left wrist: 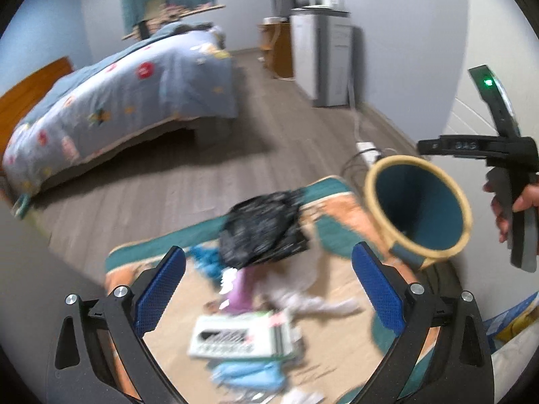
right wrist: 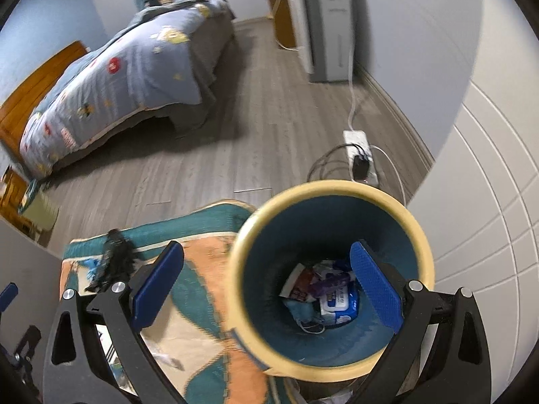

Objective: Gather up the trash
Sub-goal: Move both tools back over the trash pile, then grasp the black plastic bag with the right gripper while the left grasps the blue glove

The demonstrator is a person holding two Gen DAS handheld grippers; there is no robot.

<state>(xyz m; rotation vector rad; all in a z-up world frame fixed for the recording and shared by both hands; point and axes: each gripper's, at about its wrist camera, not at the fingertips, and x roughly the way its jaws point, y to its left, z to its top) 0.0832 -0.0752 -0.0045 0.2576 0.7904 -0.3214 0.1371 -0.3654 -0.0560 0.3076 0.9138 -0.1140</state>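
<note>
My left gripper (left wrist: 269, 289) is open above a patterned rug (left wrist: 337, 208), with nothing held. Below it lies loose trash: a crumpled black plastic bag (left wrist: 266, 232), a purple wrapper (left wrist: 241, 291), a white and green package (left wrist: 242, 336) and blue cloth (left wrist: 246, 377), all blurred. A teal bin with a tan rim (left wrist: 370, 175) stands to the right. My right gripper (right wrist: 267, 288) is open and empty above the bin's rim (right wrist: 337, 188), its right pad (right wrist: 377, 289) over the opening. Inside the bin lie a wipes pack (right wrist: 337, 299) and other wrappers. The black bag (right wrist: 114, 262) sits left on the rug.
A bed with a blue quilt (left wrist: 128, 94) fills the left background. A grey cabinet (left wrist: 323, 57) stands against the far wall. A white power strip with cables (right wrist: 358, 155) lies on the wood floor behind the bin. A hand (left wrist: 515, 202) holds the other gripper at right.
</note>
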